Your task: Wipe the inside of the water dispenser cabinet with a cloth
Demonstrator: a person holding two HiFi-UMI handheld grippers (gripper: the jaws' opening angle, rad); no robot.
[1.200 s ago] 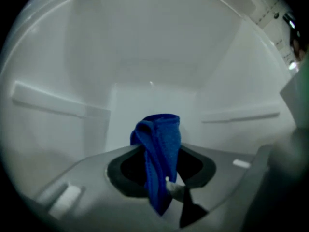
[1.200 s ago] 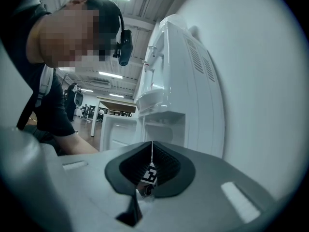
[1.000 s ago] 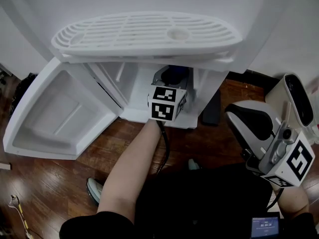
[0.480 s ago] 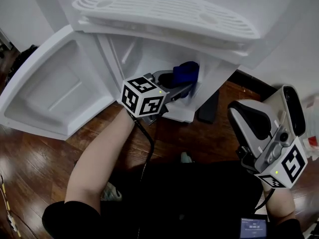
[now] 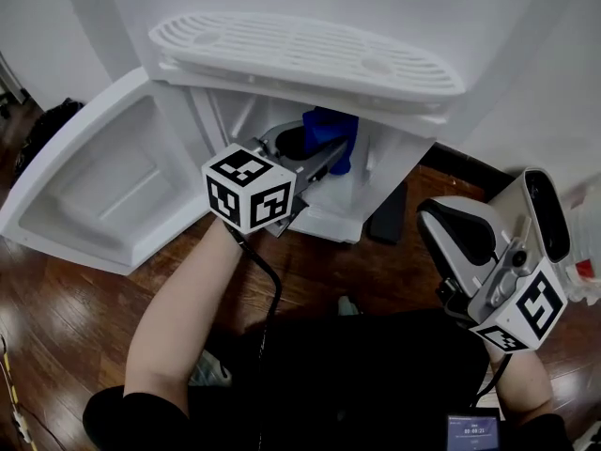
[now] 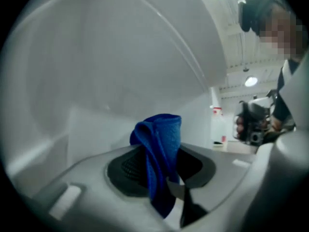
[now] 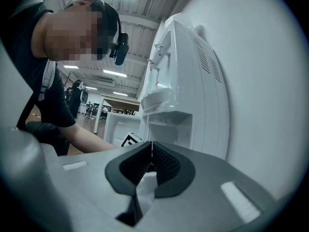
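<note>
blue cloth (image 6: pixel 161 132) is pinched by just one fold in the left gripper (image 6: pixel 161 170), its jaws clamped tight on it, so most of it flops loose. dragged along the cabinet (image 5: pixel 380 163) wall, it could bunch up, snag on the opening's edge or pull free. the cloth stands between the jaws and spills past their tips, at the cabinet's mouth. right gripper (image 7: pixel 150 159), jaws together on nothing, hangs well right of the cabinet.

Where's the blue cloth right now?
The blue cloth is clamped in the left gripper, centre of the head view, at the mouth of the cabinet, just under the white drip tray and right of the swung-open door.
</note>
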